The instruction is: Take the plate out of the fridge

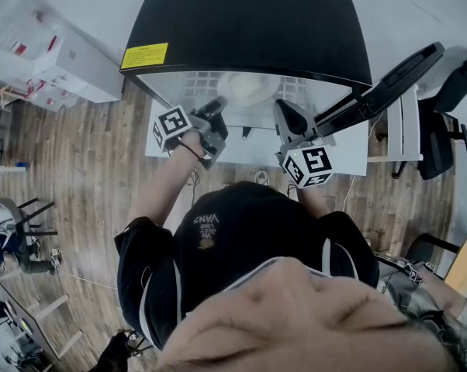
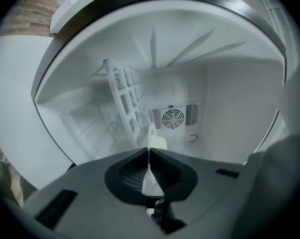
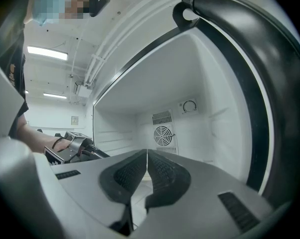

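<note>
The plate point(image 1: 249, 87) sits inside the open fridge point(image 1: 249, 22), straight ahead of the left claw point(image 1: 216, 113). The left claw has closed on the plate's near rim, which shows as a thin white sliver edge-on between the pads point(image 2: 157, 142). The pull out therefore looks to run straight back toward the person, keeping the plate level. The right claw point(image 1: 289, 116) waits just beside at the fridge mouth, jaws pressed together on nothing point(image 3: 146, 156) and farther from the plate. Inside, all is white: a wire rack point(image 2: 124, 101) and a fan grille point(image 2: 172, 117) on the back wall. The door point(image 1: 381, 87) stands swung open at the right, over a wood floor point(image 1: 78, 153).
</note>
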